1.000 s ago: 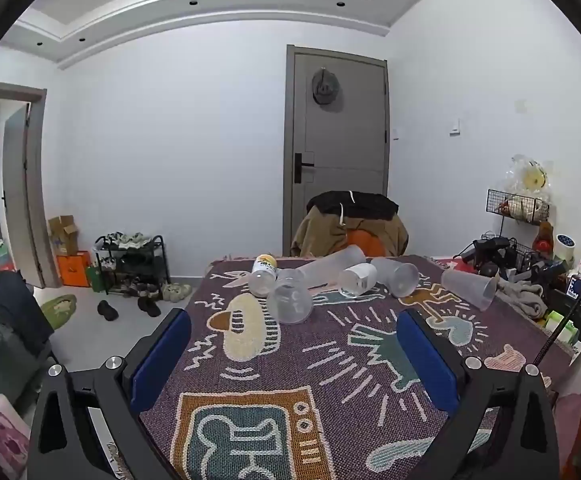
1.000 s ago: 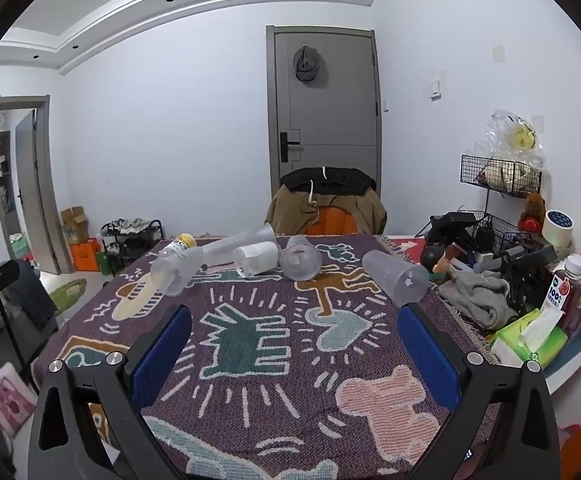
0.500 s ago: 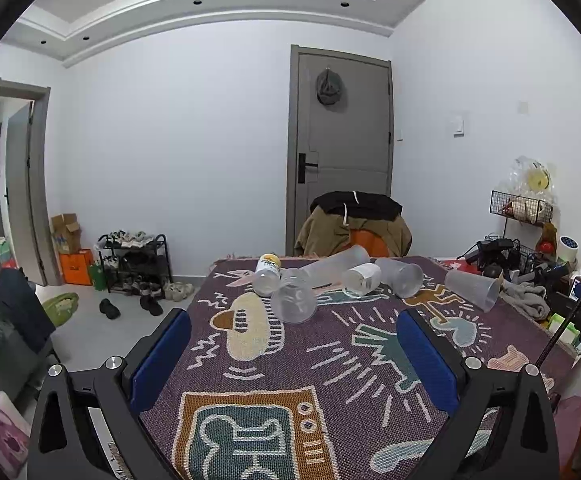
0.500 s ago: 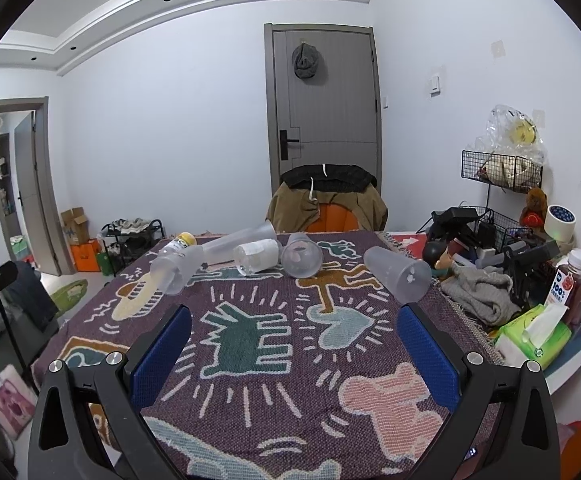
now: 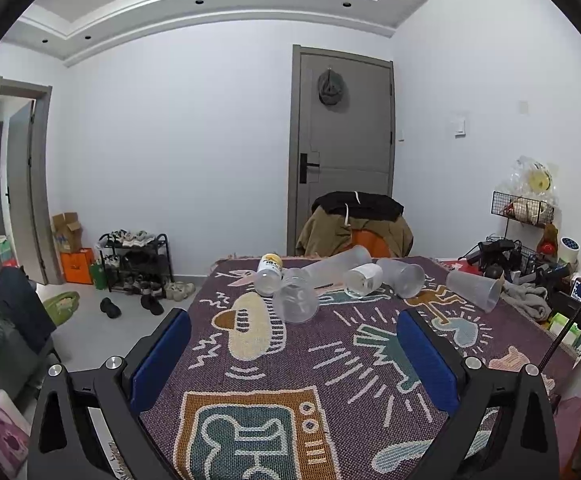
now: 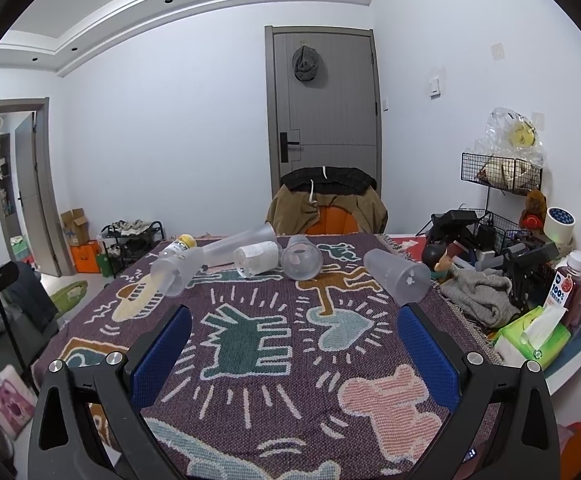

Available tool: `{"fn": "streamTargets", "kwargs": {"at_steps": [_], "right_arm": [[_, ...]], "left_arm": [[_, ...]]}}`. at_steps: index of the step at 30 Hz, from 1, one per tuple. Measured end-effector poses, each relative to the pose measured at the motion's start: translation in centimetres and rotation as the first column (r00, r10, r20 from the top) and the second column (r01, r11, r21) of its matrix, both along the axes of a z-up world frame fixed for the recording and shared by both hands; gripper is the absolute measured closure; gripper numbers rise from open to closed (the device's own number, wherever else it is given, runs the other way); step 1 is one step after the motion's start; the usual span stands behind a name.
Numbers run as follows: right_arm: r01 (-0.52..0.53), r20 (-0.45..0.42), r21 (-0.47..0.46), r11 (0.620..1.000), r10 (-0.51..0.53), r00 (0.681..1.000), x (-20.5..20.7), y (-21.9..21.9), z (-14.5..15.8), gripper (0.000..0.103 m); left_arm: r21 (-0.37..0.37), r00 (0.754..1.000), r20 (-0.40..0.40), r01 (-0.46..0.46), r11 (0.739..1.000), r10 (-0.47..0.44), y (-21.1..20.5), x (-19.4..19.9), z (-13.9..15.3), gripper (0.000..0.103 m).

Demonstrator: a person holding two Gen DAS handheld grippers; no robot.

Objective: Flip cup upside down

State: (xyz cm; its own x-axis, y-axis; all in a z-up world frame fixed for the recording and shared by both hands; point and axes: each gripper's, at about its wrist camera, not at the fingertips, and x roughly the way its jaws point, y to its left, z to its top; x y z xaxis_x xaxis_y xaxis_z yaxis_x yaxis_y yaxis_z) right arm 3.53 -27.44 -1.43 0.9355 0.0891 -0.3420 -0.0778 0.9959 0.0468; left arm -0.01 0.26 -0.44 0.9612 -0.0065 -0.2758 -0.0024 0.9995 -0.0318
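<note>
Several frosted clear plastic cups lie on their sides on the patterned cloth at the table's far end. In the left wrist view the nearest cup points its mouth at me, and another cup lies far right. In the right wrist view one cup lies just beyond my right finger, one cup in the middle, one cup at the left. My left gripper and right gripper are both open, empty, and hover short of the cups.
A yellow-capped bottle, a tall cup and a white-labelled jar lie among the cups. Clutter stands at the table's right: grey cloth, tissue pack, drink bottle. A chair with jackets stands behind the table.
Both grippers have shifted slightly; the cups sit a little lower and nearer in each view. Nothing was grasped or moved on the table.
</note>
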Motion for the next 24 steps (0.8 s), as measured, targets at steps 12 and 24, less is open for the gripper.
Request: {"fn": "streamTargets", "kwargs": {"at_steps": [12, 24], "right_arm": [[-0.001, -0.001, 0.001, 1.0, 0.001, 1.0, -0.02, -0.01, -0.05, 0.0], [0.002, -0.004, -0.001, 1.0, -0.002, 1.0, 0.04, -0.02, -0.2, 0.0]], "left_arm": [[-0.001, 1.0, 0.0, -0.001, 1.0, 0.001, 0.09, 0.01, -0.15, 0.0], [-0.002, 1.0, -0.001, -0.001, 1.0, 0.001, 0.1, 0.04, -0.12, 0.0]]}}
